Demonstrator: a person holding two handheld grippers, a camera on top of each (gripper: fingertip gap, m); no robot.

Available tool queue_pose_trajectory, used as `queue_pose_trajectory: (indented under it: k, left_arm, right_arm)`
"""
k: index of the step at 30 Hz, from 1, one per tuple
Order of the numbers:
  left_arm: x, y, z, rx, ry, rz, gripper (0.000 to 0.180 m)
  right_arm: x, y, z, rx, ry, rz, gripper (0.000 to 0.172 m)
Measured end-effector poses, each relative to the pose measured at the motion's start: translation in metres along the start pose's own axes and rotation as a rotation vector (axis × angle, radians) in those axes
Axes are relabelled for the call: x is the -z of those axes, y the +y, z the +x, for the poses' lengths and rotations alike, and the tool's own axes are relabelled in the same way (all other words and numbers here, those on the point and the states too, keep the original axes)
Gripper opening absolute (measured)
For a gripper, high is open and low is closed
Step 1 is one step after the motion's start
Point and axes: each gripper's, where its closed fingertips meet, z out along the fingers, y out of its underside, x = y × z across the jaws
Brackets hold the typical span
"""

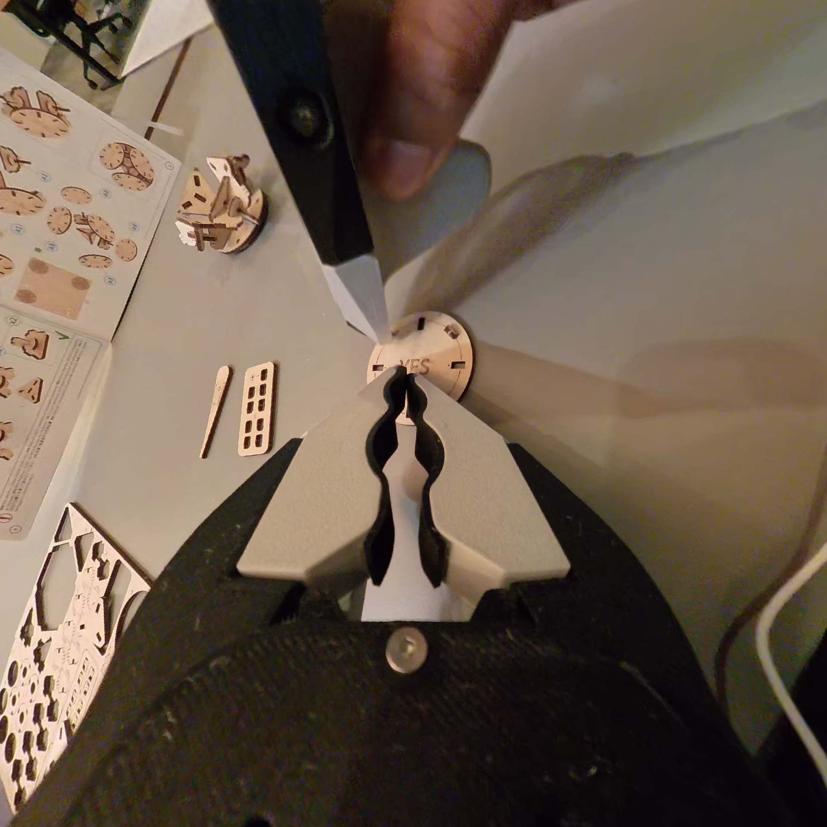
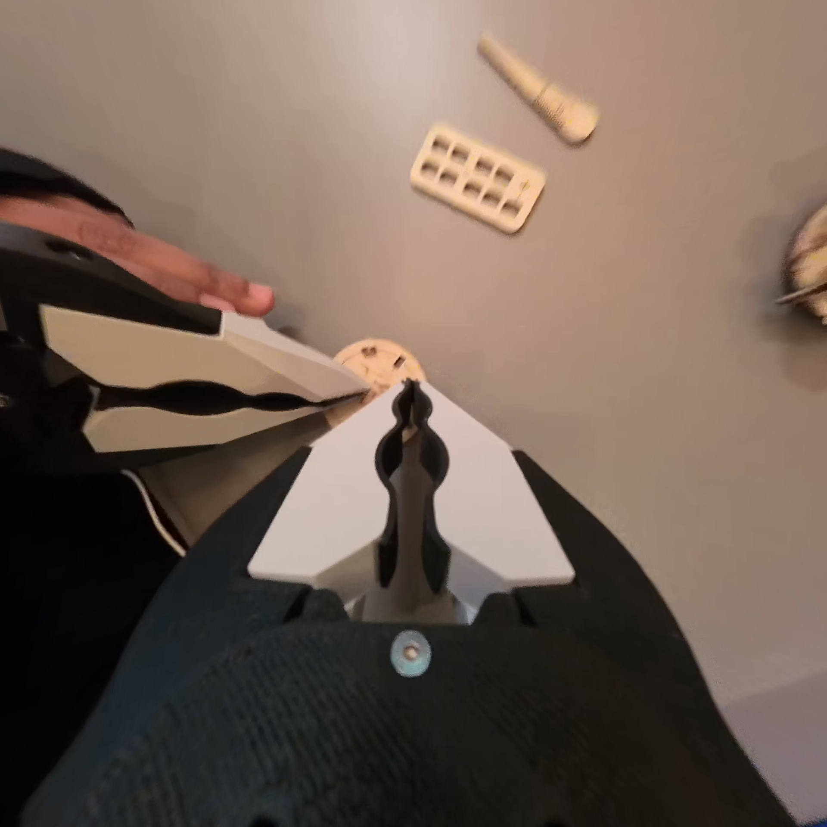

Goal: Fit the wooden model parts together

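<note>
1. Left tongs [image 1: 405,375] closed, tips empty, resting over the round wooden disc [image 1: 441,353]; right tongs [image 2: 411,384] closed too, tip at the disc's rim.
2. Disc lies flat on the grey bench [image 1: 223,340].
3. Judged: thin, light, stiff, snappable; best gripped by the edge.

A short engraved word is carried by the round wooden disc [image 1: 420,358]; small printed numbers mark the instruction sheet [image 1: 67,215] at nine o'clock.

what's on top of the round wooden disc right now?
Both closed gripper tips sit over the disc: the left gripper near its engraved centre, the right gripper at its rim. The disc's near part is covered by the left fingers; actual contact can't be confirmed.
</note>
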Motion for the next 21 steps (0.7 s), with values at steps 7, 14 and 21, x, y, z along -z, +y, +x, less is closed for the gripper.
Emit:
queue_pose_trajectory:
  k: [7,14,21]
  left_arm:
    - [0.000,0.000,0.000,-0.001,-0.001,0.000,0.000]
    - [0.000,0.000,0.000,-0.001,-0.001,0.000,0.000]
    - [0.000,0.000,0.000,0.000,-0.002,-0.001,0.000]
  right_arm:
    - [0.013,-0.015,0.004,0.018,0.027,0.076,0.000]
    - [0.017,-0.016,0.005,0.052,0.067,0.078,0.000]
    - [0.007,0.002,0.006,0.021,0.061,-0.021,0.000]
